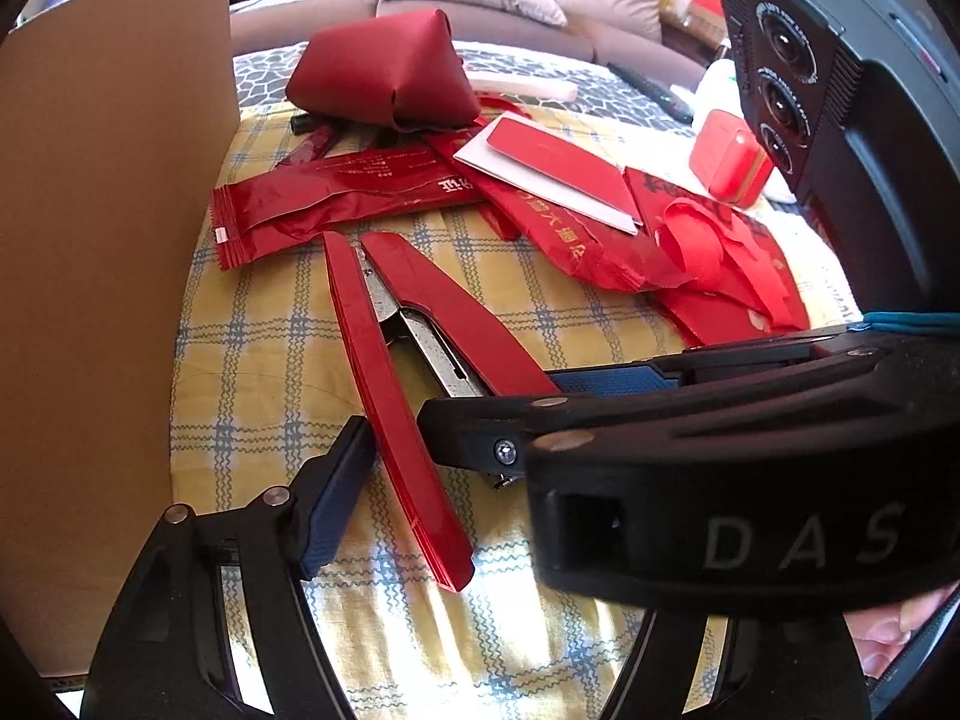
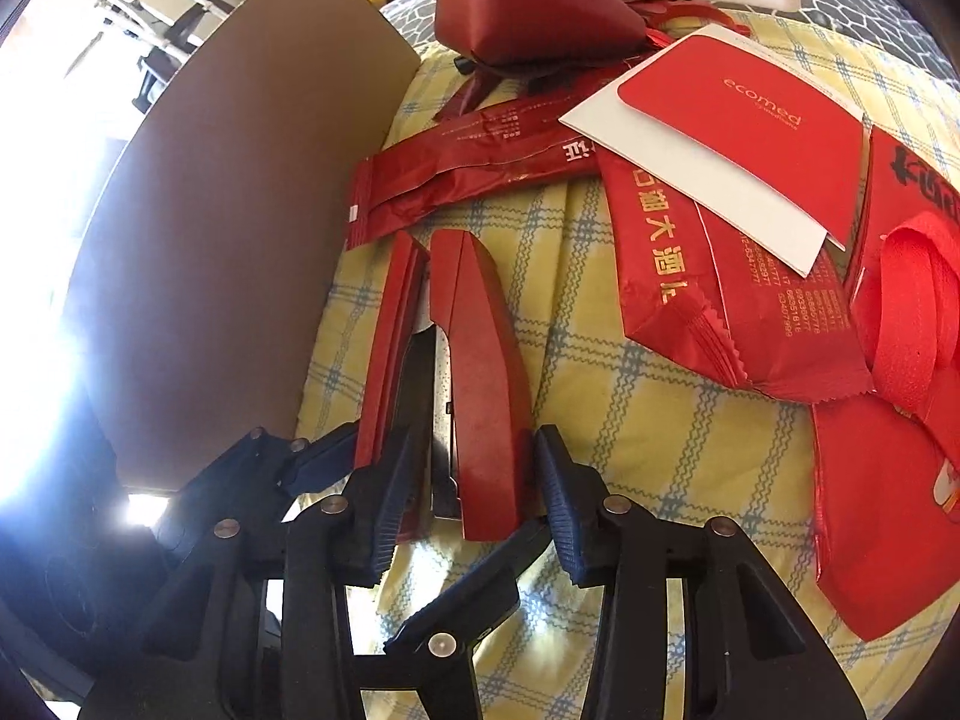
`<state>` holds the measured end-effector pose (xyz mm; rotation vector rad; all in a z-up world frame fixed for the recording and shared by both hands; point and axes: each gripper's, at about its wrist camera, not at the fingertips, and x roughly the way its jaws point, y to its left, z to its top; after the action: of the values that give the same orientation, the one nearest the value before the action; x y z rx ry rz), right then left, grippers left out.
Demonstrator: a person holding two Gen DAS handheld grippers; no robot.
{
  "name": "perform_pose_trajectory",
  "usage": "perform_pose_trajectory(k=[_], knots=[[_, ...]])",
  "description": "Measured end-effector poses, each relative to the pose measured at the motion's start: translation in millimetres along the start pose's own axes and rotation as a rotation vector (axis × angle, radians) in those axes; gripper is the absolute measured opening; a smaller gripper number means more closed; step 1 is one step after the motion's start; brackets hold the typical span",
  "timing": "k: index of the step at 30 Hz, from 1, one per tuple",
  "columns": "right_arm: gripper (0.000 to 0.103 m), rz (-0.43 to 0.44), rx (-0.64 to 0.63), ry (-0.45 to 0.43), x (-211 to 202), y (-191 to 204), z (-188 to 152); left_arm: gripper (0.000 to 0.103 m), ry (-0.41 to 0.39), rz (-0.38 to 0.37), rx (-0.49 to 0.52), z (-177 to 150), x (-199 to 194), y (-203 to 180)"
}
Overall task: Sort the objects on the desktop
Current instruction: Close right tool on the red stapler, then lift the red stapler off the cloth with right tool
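Note:
A red stapler (image 1: 432, 324) lies opened on the yellow checked cloth (image 1: 258, 360), base (image 1: 396, 414) and top arm splayed apart. In the right wrist view my right gripper (image 2: 468, 480) is open, its pads either side of the stapler's top arm (image 2: 486, 396). My left gripper (image 1: 420, 468) is open around the stapler's base; only its left finger (image 1: 336, 498) shows clearly, and the right gripper's body (image 1: 750, 468) crosses over the other side. The left gripper's fingers also show in the right wrist view (image 2: 324, 456) beside the base (image 2: 384, 372).
A brown cardboard panel (image 1: 102, 252) stands at the left. Behind the stapler lie red packets (image 1: 336, 198), a red-and-white card (image 1: 558, 174), red ribbon (image 1: 708, 252), a dark red pouch (image 1: 384, 72) and a small red box (image 1: 729, 159).

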<state>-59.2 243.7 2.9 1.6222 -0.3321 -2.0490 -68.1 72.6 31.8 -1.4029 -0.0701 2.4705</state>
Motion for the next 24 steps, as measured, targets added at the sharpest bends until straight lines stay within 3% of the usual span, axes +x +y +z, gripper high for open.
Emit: perform_pose_trajectory(k=[11, 12, 13, 20, 24], knots=[[0.041, 0.061, 0.043, -0.096, -50, 4, 11, 0.065, -0.136, -0.072, -0.028, 17, -40, 1], [0.041, 0.062, 0.042, -0.108, -58, 6, -2, 0.065, -0.151, -0.069, -0.025, 18, -43, 1], [0.041, 0.062, 0.040, -0.120, -42, 8, 13, 0.063, -0.164, -0.069, -0.018, 19, -46, 0], [0.038, 0.007, -0.006, -0.173, -26, 29, 26, 0.061, -0.200, -0.081, -0.002, 25, -56, 0], [0.038, 0.001, -0.010, -0.180, -30, 26, 19, 0.061, -0.205, -0.088, -0.006, 26, -58, 2]])
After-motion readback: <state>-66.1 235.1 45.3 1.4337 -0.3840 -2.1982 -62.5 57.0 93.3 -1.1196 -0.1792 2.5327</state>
